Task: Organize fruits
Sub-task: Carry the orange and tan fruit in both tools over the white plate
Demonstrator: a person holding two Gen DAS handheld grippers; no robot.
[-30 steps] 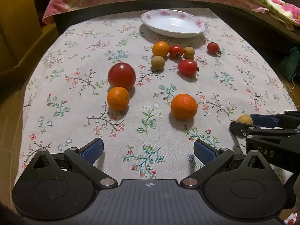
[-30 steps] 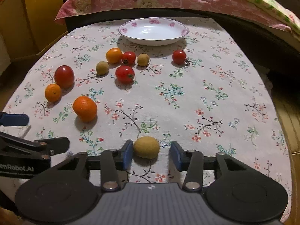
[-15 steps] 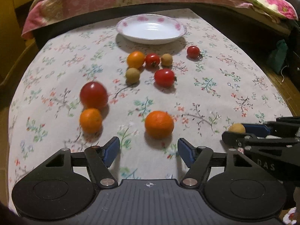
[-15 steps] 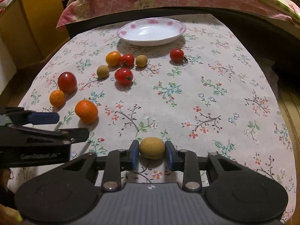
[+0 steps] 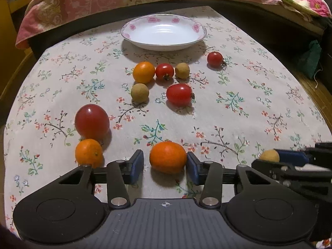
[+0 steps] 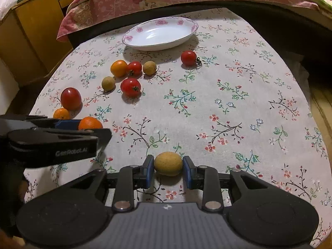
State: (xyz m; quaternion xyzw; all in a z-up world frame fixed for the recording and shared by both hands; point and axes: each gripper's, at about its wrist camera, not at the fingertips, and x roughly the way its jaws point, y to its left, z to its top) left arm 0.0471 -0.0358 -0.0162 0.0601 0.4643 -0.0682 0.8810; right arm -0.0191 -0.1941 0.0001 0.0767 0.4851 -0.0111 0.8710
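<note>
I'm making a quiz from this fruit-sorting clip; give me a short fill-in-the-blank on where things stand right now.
1. The right tool is shut on a small ____-coloured fruit.
2. The left tool brackets a large orange, its left pad not yet ____ it.
3. The white plate with pink flowers holds ____ fruit.
4. The big red tomato sits just behind a small ____.

Missing words: tan; touching; no; orange
</note>
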